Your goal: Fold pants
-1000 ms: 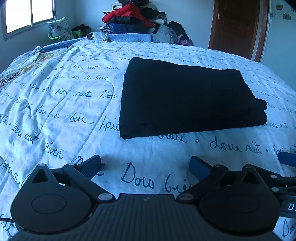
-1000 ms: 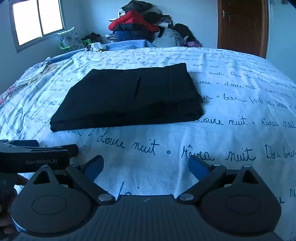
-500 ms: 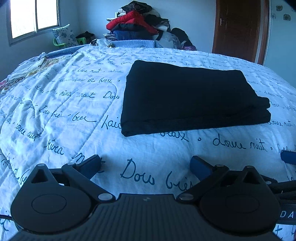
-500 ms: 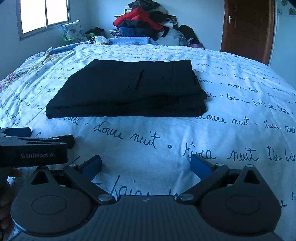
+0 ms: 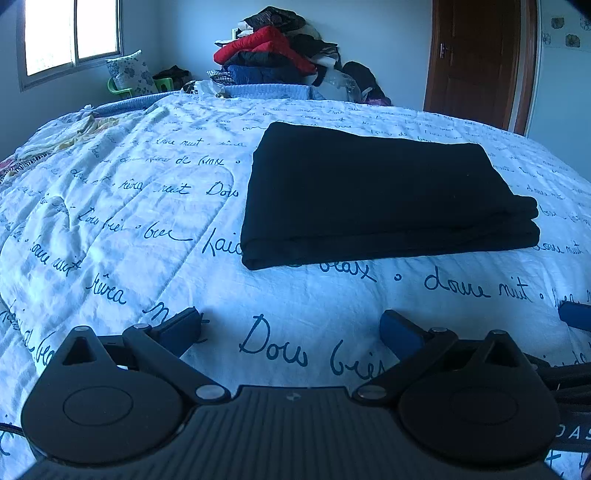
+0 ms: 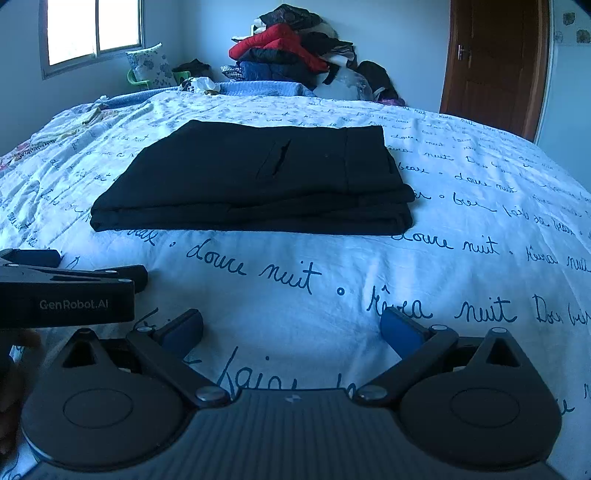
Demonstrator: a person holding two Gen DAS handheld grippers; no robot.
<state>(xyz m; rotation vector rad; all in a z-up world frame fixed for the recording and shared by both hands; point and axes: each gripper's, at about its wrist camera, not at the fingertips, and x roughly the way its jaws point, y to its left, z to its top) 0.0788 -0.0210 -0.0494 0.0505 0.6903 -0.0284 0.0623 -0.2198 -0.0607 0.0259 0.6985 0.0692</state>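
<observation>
A window [image 5: 72,35] lights the room's left side as the left gripper [image 5: 290,330] hovers over the script-printed bedspread [image 5: 110,206], its blue-tipped fingers [image 5: 400,326] spread wide and holding nothing. The black pants [image 5: 373,195] lie folded into a flat rectangle on the bed's middle, well apart from both tools. To the right, the right gripper [image 6: 291,328] likewise gapes empty beside its twin, a wooden door [image 6: 495,62] beyond.
</observation>
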